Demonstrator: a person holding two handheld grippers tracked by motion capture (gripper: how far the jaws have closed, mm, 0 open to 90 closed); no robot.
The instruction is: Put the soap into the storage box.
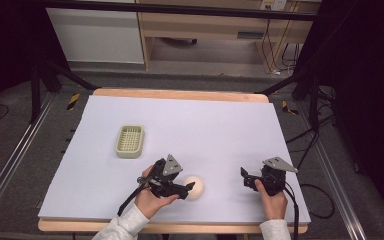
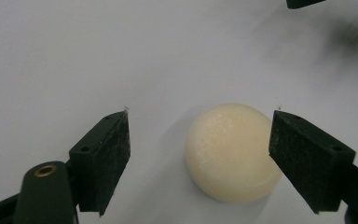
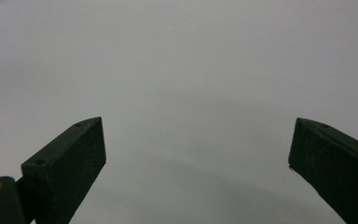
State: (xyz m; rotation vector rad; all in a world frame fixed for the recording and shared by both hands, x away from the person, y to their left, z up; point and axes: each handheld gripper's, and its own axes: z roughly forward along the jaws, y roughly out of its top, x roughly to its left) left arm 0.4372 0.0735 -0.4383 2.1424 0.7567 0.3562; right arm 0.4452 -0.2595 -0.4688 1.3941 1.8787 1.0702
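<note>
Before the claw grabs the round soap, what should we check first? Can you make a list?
1. Left gripper open wide enough: ok, its jaws stand apart on either side of the round cream-coloured soap bar.
2. Soap centred between the jaws: not ok, it sits nearer the right-hand jaw in the left gripper view.
3. Soap flat on the white table sheet: ok.
4. Right gripper out of the way: ok, open and apart from the soap.
5. Pale green slatted soap dish free: ok, nothing in it.
6. Jaws touching soap: cannot tell.

High view overhead, facing forward; gripper views close, sharing white table (image 1: 220, 125).
</note>
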